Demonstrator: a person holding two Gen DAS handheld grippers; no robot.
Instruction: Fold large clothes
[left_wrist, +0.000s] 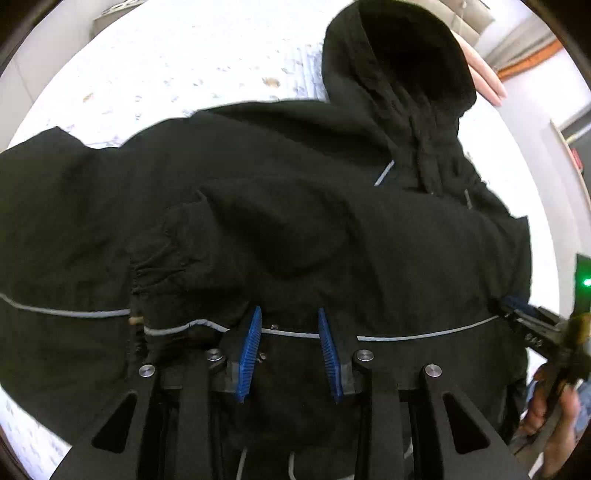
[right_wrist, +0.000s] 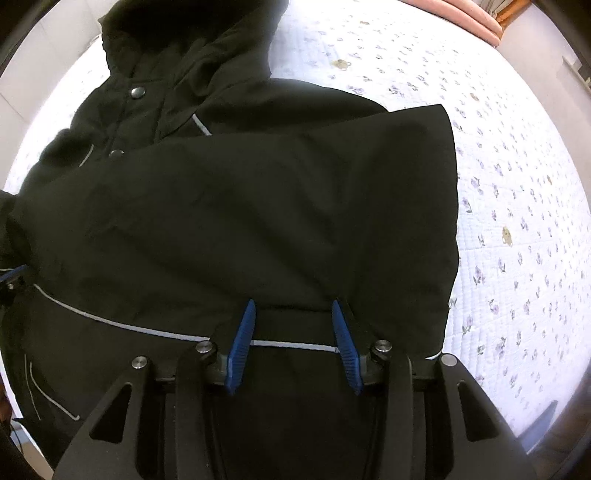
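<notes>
White quilted bedding (right_wrist: 517, 184) printed with small purple flowers is seen spread over a bed, and a pink pillow (left_wrist: 484, 70) is glimpsed at its far edge. On this bedding a black hooded jacket (left_wrist: 295, 221) is laid out flat, front side up, with its hood (left_wrist: 402, 62) pointing away from both cameras. Thin grey reflective piping (right_wrist: 110, 321) is run across the lower body, and shorter grey strips are set near the collar. Two dark snap buttons (right_wrist: 137, 92) are visible down the front placket. One sleeve (left_wrist: 207, 243) with a gathered elastic cuff is folded across the chest, and a broad panel of fabric is laid over the body in the right wrist view. The left tool (left_wrist: 290, 347) is held just above the piping with its blue pads apart, nothing clamped. The right tool (right_wrist: 293, 347) is likewise held with pads apart over the hem area, gripping nothing.
</notes>
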